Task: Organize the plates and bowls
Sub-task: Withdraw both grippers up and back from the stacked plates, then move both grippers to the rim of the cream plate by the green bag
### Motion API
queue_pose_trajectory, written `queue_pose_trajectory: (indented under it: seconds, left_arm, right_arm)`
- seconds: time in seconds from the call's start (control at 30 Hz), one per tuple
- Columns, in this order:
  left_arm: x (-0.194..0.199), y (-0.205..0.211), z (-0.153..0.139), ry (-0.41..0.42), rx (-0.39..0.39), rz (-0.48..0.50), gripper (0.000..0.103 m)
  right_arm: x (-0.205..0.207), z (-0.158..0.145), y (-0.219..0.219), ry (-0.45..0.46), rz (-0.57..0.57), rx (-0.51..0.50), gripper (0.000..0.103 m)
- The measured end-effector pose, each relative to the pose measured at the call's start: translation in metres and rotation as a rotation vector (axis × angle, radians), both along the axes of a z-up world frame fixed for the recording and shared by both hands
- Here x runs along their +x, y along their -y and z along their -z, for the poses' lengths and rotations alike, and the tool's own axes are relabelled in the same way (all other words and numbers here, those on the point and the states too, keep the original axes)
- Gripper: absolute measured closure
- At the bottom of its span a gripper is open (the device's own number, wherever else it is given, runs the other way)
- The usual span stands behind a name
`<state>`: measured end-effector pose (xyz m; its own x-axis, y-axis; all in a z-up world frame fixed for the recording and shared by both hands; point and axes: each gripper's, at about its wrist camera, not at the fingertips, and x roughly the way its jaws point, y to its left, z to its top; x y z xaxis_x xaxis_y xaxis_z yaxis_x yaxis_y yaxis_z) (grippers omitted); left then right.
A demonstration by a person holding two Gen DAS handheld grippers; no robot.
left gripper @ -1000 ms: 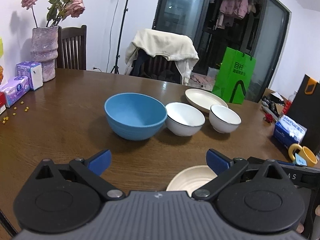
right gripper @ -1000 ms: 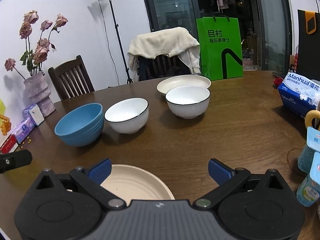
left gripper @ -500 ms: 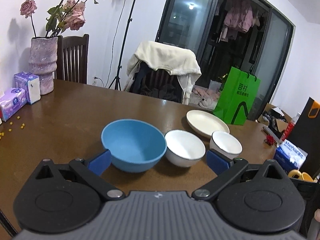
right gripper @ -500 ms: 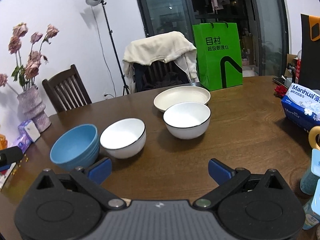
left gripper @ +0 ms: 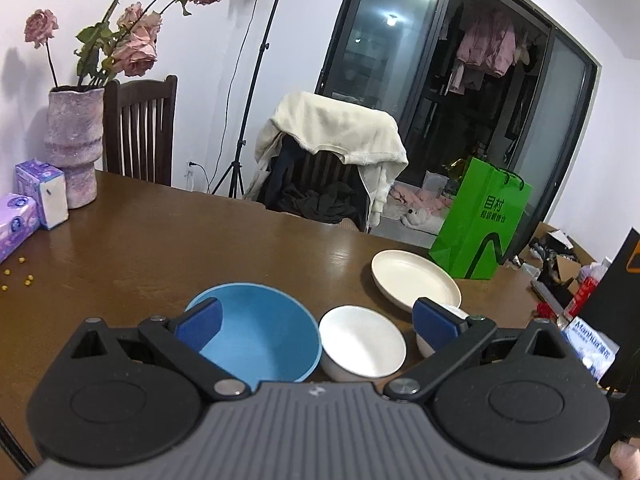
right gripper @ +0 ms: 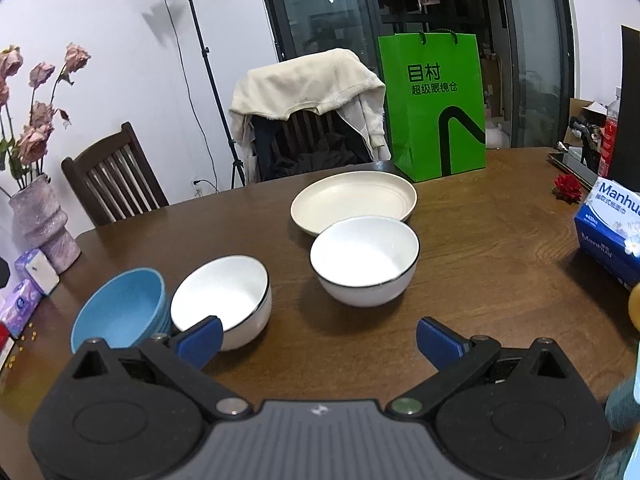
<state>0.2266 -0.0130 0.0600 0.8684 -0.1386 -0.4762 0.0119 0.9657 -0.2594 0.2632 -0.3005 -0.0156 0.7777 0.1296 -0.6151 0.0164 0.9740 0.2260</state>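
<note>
You have bare table point(right gripper: 480, 264) to the right of the 2 white bowls point(right gripper: 365, 260), as far as the tissue box point(right gripper: 608, 236). The blue bowl point(right gripper: 120, 308) touches its white neighbour point(right gripper: 222, 296), leaving no gap there. Behind the cream plate point(right gripper: 352, 200), the green bag point(right gripper: 434, 104) blocks the far edge.

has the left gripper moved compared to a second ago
Yes. The left gripper has tilted upward: the blue bowl sits lower in its view, and the near plate is hidden.

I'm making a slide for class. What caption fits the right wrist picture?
Open right claw above a table with a blue bowl, two white bowls and a plate.
</note>
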Motion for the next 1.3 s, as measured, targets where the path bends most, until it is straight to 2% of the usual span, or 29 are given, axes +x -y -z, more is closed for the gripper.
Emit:
queue_pose_trajectory:
  seconds: [0.23, 0.4, 0.57, 0.87, 1.1, 1.3]
  left_arm:
    - [0.034, 0.006, -0.002, -0.063, -0.025, -0.013, 0.0]
    - [0.058, 0.02, -0.003, -0.088, 0.0, -0.013, 0.0]
    - [0.08, 0.037, -0.006, -0.106, 0.023, -0.011, 0.0]
    - [0.115, 0.069, -0.012, -0.132, 0.062, -0.026, 0.0]
    - [0.14, 0.089, -0.014, -0.127, 0.095, -0.051, 0.0]
    - [0.175, 0.101, -0.012, -0.173, 0.088, -0.066, 0.0]
  right_arm:
    - [0.023, -0.012, 0.013, 0.016, 0.009, 0.027, 0.0]
    - [0.038, -0.018, 0.029, 0.001, 0.018, 0.053, 0.0]
    - [0.054, -0.033, 0.044, 0.026, 0.045, 0.063, 0.0]
    - [0.083, -0.041, 0.072, 0.061, 0.082, 0.103, 0.0]
    - [0.108, -0.033, 0.094, 0.04, 0.102, 0.145, 0.0]
    - [0.129, -0.023, 0.107, 0.019, 0.133, 0.145, 0.0]
